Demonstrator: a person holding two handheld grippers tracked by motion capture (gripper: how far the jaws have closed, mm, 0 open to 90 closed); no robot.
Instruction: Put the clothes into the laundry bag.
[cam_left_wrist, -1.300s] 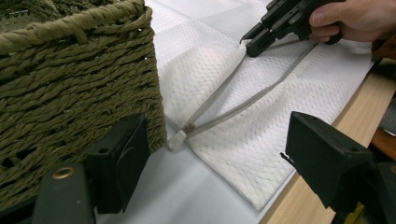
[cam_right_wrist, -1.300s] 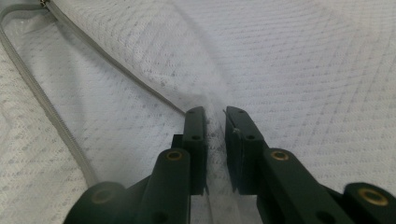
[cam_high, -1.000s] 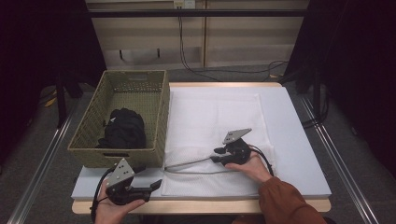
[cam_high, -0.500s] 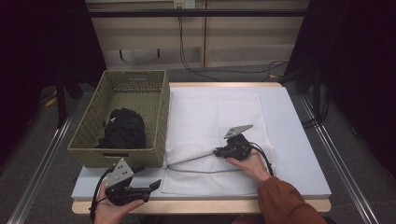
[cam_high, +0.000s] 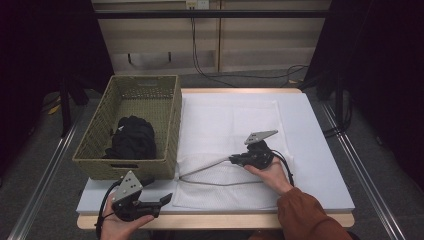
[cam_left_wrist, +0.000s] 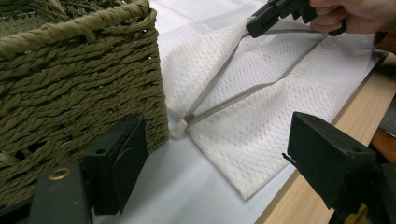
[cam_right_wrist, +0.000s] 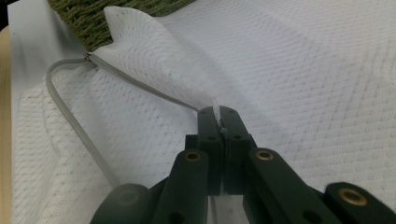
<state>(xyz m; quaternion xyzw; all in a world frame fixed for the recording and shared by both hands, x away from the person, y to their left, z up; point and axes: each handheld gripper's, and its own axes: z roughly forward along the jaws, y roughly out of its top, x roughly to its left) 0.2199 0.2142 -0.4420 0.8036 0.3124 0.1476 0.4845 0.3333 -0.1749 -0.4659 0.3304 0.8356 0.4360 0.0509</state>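
the table (cam_high: 320, 150), covered in white, takes the centre of the high view, its wooden front edge along the bottom. a woven olive basket (cam_high: 100, 145) stands on its left part, and a black bundle of cloth (cam_high: 132, 137) lies inside it, toward the near end. to the right of the basket, in the middle of the frame, a white mesh laundry bag (cam_high: 225, 125) lies flat on the table, its near corner just beside the basket's near right corner. a grey zipper edge (cam_left_wrist: 219, 79) runs along the bag's opening; in the left gripper view it forks from a small white end piece beside the basket corner toward the upper right.

the right gripper (cam_high: 235, 160), held by a hand in an orange sleeve at centre right of the high view, has just been closing; in the right gripper view its jaws are pinched tight on the bag's zipper edge, lifting a flap of mesh. the left gripper (cam_high: 167, 199), at the lower left in a hand by the table's front edge, has its jaws spread wide with nothing between them, pointing toward the bag.
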